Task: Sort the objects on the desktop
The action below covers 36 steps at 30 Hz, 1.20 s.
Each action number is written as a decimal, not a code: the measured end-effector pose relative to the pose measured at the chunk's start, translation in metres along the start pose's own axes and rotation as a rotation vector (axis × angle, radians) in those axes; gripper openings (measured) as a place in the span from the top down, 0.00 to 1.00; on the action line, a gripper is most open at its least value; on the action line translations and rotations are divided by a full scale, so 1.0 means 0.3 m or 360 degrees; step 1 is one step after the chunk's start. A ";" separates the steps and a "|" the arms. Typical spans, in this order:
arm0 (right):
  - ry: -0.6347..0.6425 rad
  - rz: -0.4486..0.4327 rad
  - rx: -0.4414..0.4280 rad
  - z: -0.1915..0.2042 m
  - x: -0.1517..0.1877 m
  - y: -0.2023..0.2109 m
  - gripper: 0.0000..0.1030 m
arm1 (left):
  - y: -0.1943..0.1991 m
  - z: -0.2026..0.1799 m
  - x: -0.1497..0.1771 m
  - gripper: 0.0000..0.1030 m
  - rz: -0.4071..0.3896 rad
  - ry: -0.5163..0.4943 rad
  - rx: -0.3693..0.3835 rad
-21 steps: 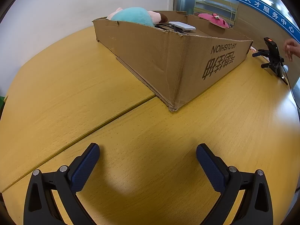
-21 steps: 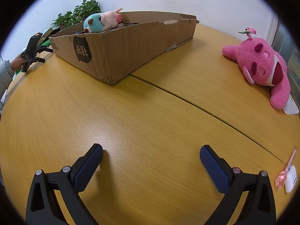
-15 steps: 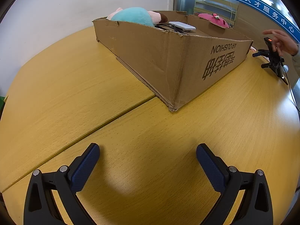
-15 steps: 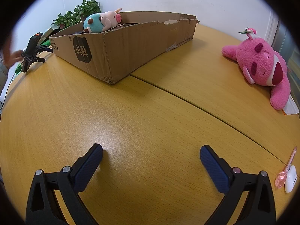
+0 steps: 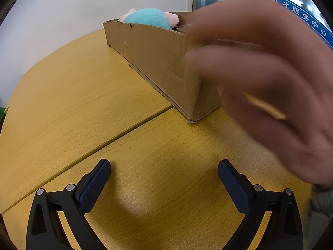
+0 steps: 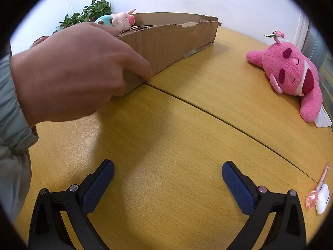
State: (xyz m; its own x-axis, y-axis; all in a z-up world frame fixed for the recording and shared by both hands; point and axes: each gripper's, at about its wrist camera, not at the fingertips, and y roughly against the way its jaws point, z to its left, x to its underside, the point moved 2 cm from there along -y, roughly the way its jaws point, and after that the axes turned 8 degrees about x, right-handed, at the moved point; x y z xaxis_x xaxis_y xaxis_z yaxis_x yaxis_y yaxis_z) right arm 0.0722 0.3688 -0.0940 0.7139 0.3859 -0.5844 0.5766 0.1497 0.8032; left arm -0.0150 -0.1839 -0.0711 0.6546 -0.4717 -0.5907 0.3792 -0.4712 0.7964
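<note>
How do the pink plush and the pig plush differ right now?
The pink plush lies out on the table; the pig plush sits in the box, poking over its rim. The pink plush is pink all over with dark red patches; the pig plush has a pale pink head and a teal body. Both are soft toys.

Showing two grippers, the left gripper (image 5: 164,179) and the right gripper (image 6: 168,180), each with two blue-padded fingers spread wide and holding nothing. Counting one cardboard box (image 6: 172,39), two plush toys, namely one teal-and-pink pig plush (image 6: 121,19) lying in the box and one pink bear plush (image 6: 291,75) lying out on the one wooden table (image 6: 177,129), plus one white earbud case (image 6: 322,201), one pink pen (image 6: 316,189) touching it and one white card (image 6: 323,121) peeking from under the bear. Also showing one bare hand (image 6: 70,73) and one potted plant (image 6: 87,15).
</note>
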 end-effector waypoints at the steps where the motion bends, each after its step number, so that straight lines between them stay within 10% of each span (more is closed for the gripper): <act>1: 0.0000 0.0000 0.0000 0.001 0.000 -0.001 0.00 | 0.000 0.000 0.000 0.00 0.0000 0.0000 0.0000; 36: -0.0001 -0.0005 0.0006 -0.004 0.001 -0.010 0.00 | 0.027 0.019 -0.001 0.00 -0.0001 0.0004 -0.0003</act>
State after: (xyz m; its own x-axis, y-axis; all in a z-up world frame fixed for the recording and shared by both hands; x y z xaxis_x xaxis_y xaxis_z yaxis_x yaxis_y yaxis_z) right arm 0.0701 0.3695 -0.0965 0.7123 0.3846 -0.5871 0.5805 0.1475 0.8008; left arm -0.0158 -0.1919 -0.0652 0.6561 -0.4696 -0.5907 0.3808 -0.4697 0.7964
